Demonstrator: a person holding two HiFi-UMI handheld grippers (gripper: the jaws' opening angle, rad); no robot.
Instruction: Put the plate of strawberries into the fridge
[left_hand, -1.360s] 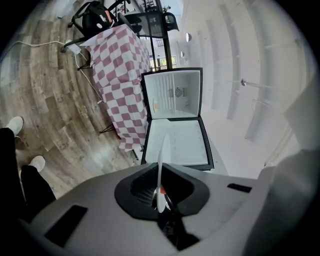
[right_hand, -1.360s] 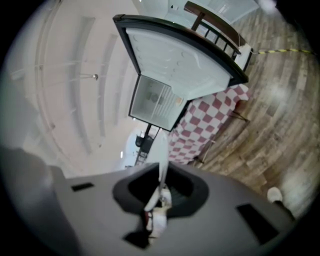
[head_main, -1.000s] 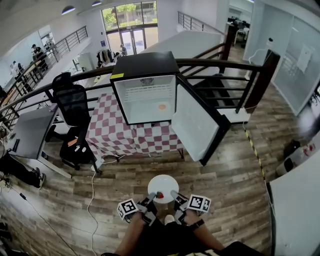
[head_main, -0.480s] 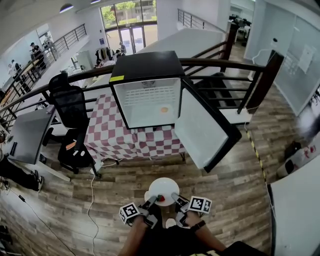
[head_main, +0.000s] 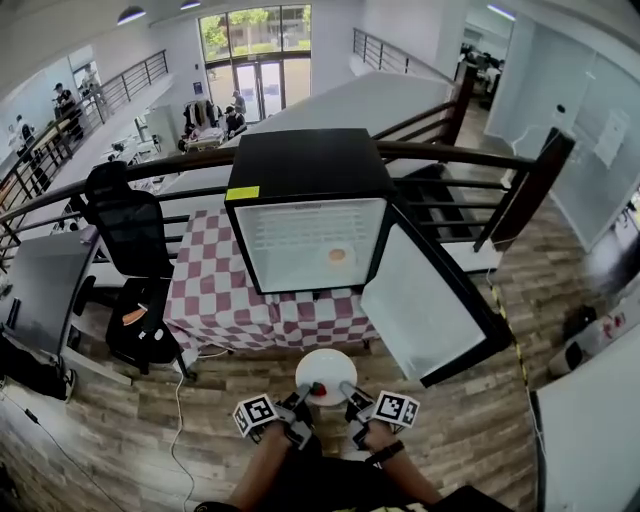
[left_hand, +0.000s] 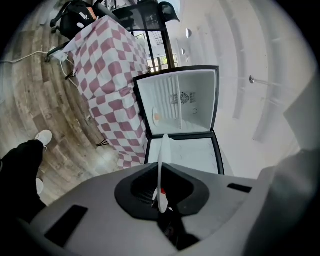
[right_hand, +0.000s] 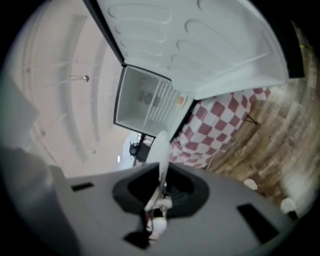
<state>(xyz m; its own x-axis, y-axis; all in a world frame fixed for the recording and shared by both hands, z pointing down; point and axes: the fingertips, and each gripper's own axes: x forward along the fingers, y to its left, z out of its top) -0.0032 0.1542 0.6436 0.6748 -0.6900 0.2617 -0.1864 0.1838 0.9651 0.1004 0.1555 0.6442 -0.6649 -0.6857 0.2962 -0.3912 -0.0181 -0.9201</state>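
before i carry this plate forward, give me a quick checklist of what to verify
1. fridge door open: ok, swung wide to the right.
2. left gripper shut on the plate rim: ok.
3. right gripper shut on the plate rim: ok.
4. strawberry on the plate: ok, on the side near the grippers.
5. room in the fridge: ok, only a small orange thing low at its right.
6. plate held level: cannot tell.

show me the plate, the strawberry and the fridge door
plate (head_main: 328, 368), head view, bare white middle
strawberry (head_main: 320, 389), head view, red body at the plate's near edge
fridge door (head_main: 425, 300), head view, white inner face
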